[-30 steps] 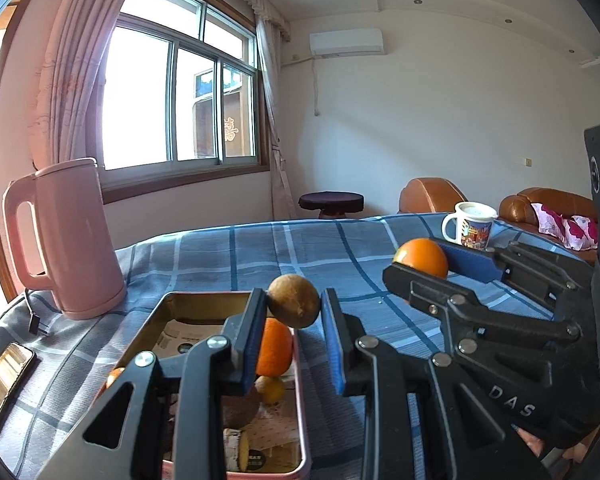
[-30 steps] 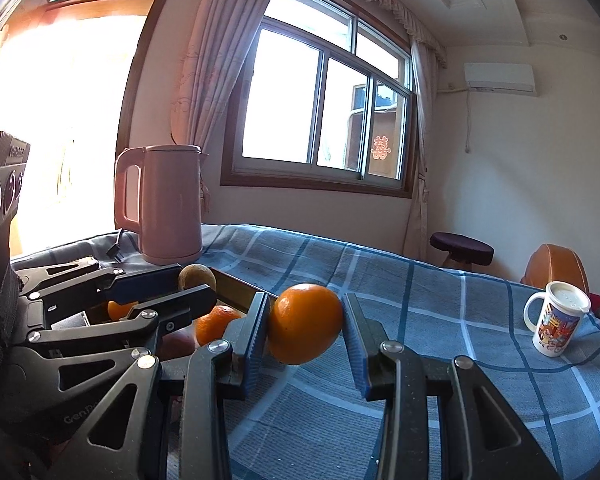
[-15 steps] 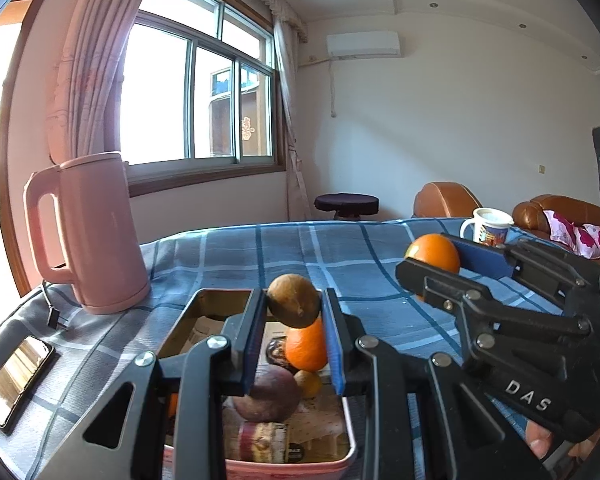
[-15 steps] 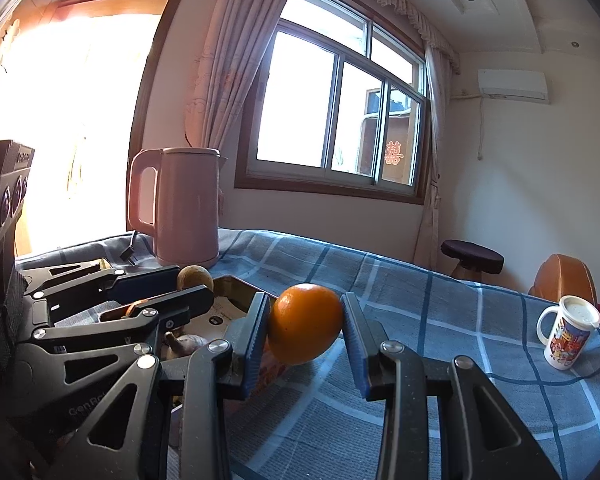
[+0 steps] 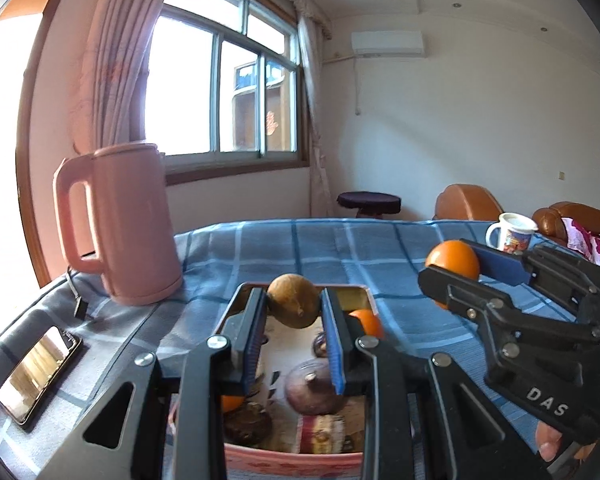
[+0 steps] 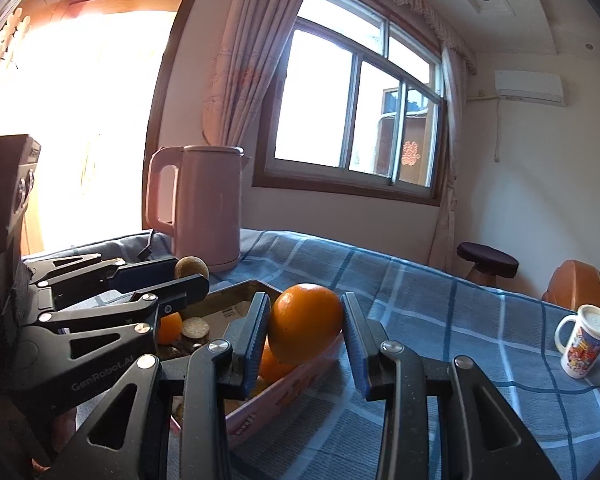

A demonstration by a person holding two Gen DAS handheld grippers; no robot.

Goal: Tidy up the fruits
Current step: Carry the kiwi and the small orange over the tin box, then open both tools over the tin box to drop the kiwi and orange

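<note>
Both handheld tools are built of matte black plastic linkages with triangular cut-outs, joined by round silver screw heads, and each finger ends in a ribbed blue pad. The left gripper (image 5: 294,320) carries pale "GenRoboLAI"-like lettering along one side arm in the right wrist view, and a boxy black housing sits behind it. The right gripper (image 6: 305,330) shows the white letters "DAS" on its side arm in the left wrist view, where a fingertip (image 5: 548,442) curls under the frame.
</note>
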